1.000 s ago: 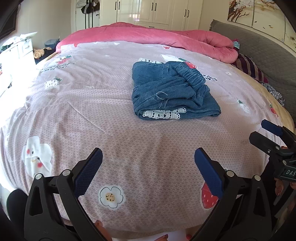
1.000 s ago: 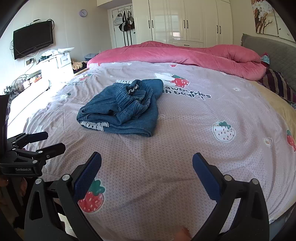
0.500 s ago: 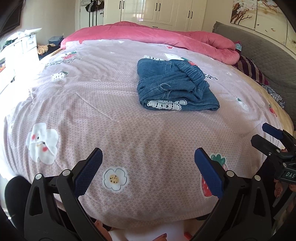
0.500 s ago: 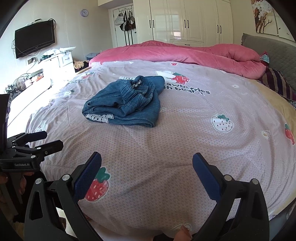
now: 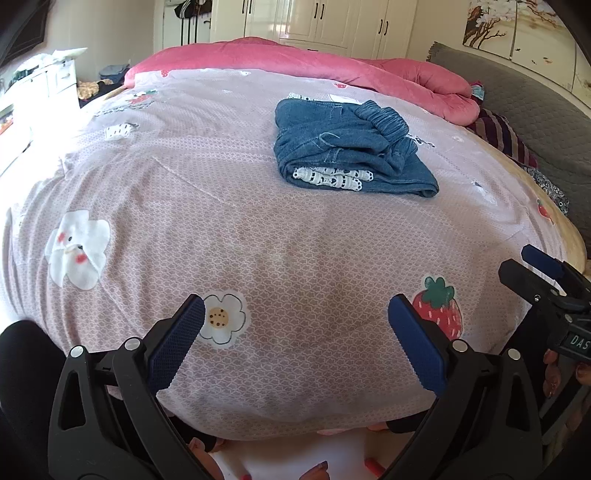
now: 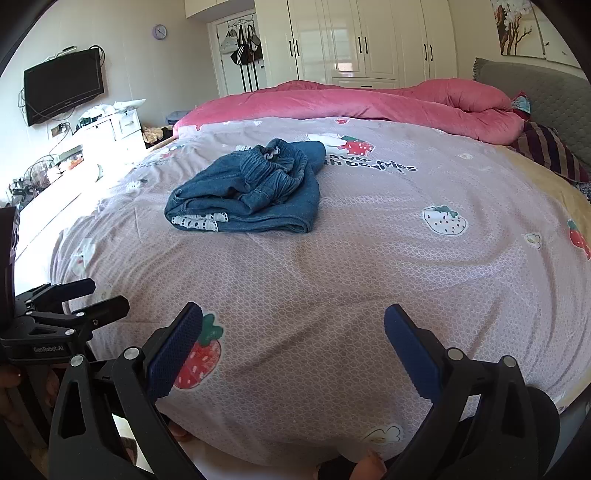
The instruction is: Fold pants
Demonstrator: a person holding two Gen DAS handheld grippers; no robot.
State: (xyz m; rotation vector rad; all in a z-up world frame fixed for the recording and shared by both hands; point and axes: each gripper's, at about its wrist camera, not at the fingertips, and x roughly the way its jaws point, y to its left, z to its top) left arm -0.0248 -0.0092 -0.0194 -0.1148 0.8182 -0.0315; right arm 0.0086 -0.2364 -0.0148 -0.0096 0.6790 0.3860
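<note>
My left gripper and right gripper hang at the near edge of the bed, left beside right. The pants lie on the bed, well ahead; behind them, the quilt.

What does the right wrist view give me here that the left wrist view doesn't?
Only the right wrist view shows the wall TV, the clock, the bags hanging on the door and the left claw from the side. Only the left wrist view shows the white animal print, the flower print and the right claw from the side. Both show the folded denim pants lying on the bedsheet, untouched, the pink duvet behind, and both claws open and empty.
</note>
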